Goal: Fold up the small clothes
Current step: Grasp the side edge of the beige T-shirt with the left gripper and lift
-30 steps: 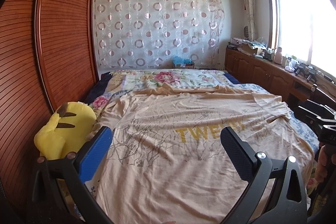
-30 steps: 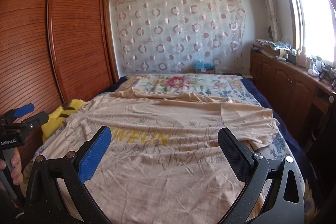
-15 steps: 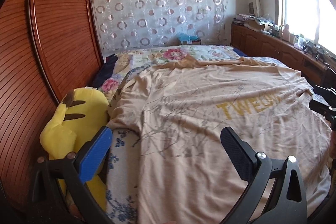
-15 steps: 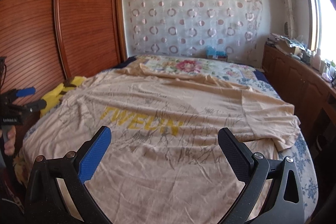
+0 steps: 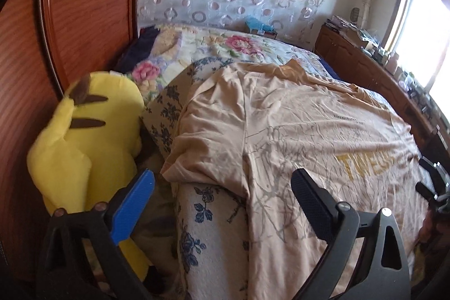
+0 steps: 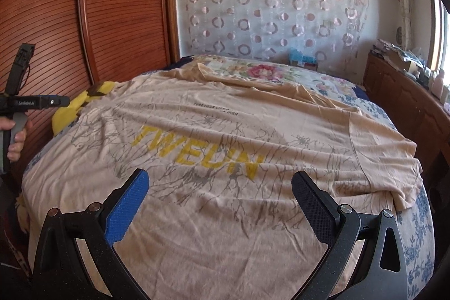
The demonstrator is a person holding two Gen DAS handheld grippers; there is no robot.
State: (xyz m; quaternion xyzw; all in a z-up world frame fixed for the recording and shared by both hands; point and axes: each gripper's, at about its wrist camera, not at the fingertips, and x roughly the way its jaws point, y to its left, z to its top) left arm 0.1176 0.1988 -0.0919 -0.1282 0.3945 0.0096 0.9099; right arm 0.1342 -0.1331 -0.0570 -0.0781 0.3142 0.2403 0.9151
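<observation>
A beige T-shirt with yellow "TWELIN" lettering lies spread flat over the bed. Its left sleeve hangs rumpled at the bed's left side in the left wrist view. My left gripper is open and empty, hovering above the shirt's left edge near that sleeve. My right gripper is open and empty above the shirt's lower hem. The right sleeve lies flat at the bed's right edge. The left gripper's body shows at the far left of the right wrist view.
A yellow plush toy sits between the bed and the wooden wardrobe on the left. A floral bedspread covers the bed. A wooden cabinet with clutter runs along the right wall under the window.
Both grippers have tilted down and moved closer to the bed. The left gripper swung left toward the shirt's left sleeve and the plush toy. Both stayed open.
</observation>
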